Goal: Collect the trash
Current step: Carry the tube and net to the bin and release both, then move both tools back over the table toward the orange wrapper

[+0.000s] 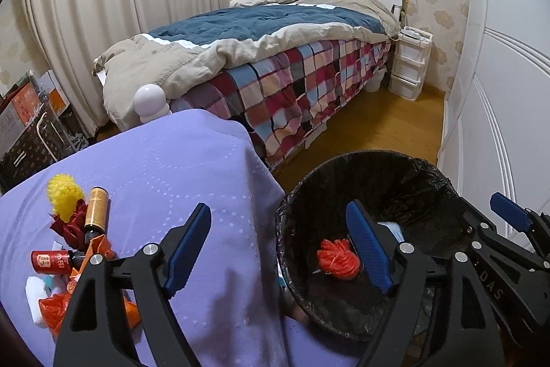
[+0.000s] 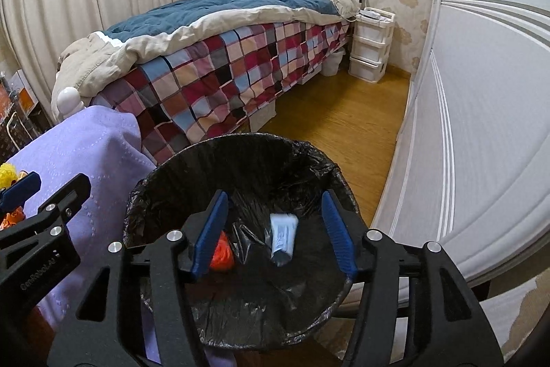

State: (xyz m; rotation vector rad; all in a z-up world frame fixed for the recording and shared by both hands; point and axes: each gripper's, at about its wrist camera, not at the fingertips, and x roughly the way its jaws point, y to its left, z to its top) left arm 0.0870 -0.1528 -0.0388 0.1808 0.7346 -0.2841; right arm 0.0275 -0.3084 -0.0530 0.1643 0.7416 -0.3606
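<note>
A bin with a black liner stands beside a table under a purple cloth. Inside it lie an orange yarn ball and a blue-and-white tube, which looks slightly blurred. My left gripper hangs open across the bin's left rim with nothing between its fingers. Directly over the bin, my right gripper is open and empty. On the cloth to the left sit a yellow mesh ball, a brown bottle, a red bottle and orange wrappers.
A bed with a checked cover lies behind the table. White plastic drawers stand at its far end, a white wardrobe lines the right side, and wooden floor runs between. Boxes sit by the curtain at the left.
</note>
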